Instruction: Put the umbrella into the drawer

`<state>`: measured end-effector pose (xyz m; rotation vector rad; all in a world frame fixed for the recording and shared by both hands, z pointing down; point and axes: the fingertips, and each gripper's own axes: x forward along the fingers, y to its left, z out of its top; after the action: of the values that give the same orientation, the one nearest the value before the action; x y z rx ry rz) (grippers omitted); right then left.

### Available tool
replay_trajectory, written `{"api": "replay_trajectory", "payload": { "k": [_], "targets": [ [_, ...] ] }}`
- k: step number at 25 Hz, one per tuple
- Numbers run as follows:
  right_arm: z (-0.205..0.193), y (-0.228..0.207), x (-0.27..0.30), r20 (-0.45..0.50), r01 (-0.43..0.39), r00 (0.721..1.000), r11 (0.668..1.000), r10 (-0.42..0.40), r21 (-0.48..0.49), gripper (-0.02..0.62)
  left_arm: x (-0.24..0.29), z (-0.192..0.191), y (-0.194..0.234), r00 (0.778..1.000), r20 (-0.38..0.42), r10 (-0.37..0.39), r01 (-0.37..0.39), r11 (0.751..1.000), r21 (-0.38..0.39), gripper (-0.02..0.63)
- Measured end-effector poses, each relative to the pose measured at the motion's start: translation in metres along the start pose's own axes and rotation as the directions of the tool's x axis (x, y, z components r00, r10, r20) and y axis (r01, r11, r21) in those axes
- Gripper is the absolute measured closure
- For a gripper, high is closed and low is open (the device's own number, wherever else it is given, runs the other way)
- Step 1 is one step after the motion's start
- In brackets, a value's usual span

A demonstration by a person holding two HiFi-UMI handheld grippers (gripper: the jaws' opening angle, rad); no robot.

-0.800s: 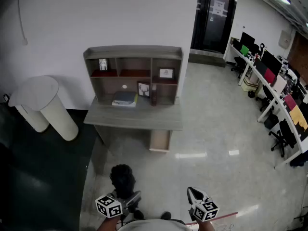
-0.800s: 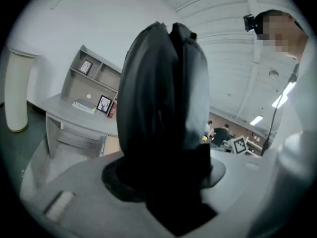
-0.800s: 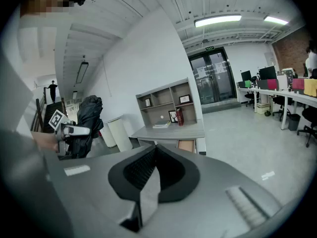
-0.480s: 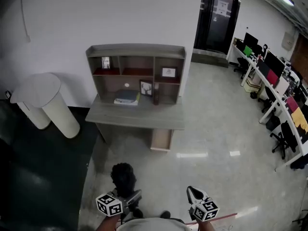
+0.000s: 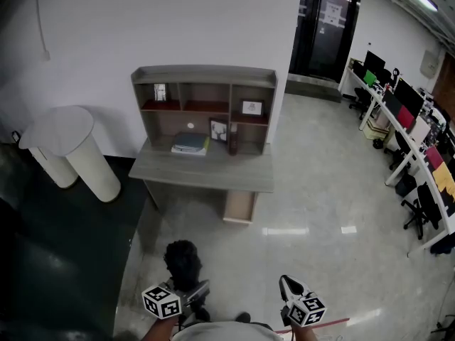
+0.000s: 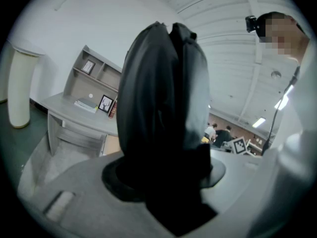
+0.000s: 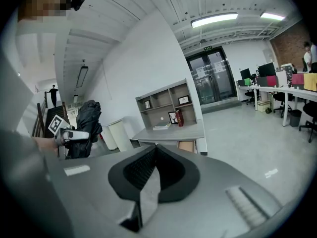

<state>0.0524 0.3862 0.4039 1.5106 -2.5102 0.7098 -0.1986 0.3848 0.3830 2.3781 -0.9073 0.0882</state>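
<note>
A white wall (image 5: 178,20) backs a grey shelved worktop (image 5: 206,172) on the glossy floor (image 5: 313,190). Dark glass doors (image 5: 327,27) stand beyond. Office desks (image 5: 404,150) line the right.

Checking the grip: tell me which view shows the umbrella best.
The left gripper view: the umbrella fills it, clamped between the jaws. The head view shows only a small dark bundle; the right gripper view, a distant side glimpse.

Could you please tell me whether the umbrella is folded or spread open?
Folded. The umbrella is a compact black bundle, its canopy gathered in close, held between the jaws of the left gripper.
</note>
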Motion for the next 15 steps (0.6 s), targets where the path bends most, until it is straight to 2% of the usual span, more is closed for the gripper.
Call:
{"api": "replay_trajectory", "payload": {
  "k": [6,15],
  "targets": [
    [-0.006,-0.018,-0.017,0.0,0.014,1.0,0.999,-0.014,0.034,0.591,0.007,-0.011,-0.014,1.0,0.011,0.011,-0.011,1.0,-0.018,0.371],
    [-0.014,-0.044,-0.044,-0.023,-0.018,1.0,1.0,0.018,-0.011,0.591,0.027,-0.032,-0.045,0.999,0.037,0.038,-0.037,0.998,-0.048,0.371]
  ]
}}
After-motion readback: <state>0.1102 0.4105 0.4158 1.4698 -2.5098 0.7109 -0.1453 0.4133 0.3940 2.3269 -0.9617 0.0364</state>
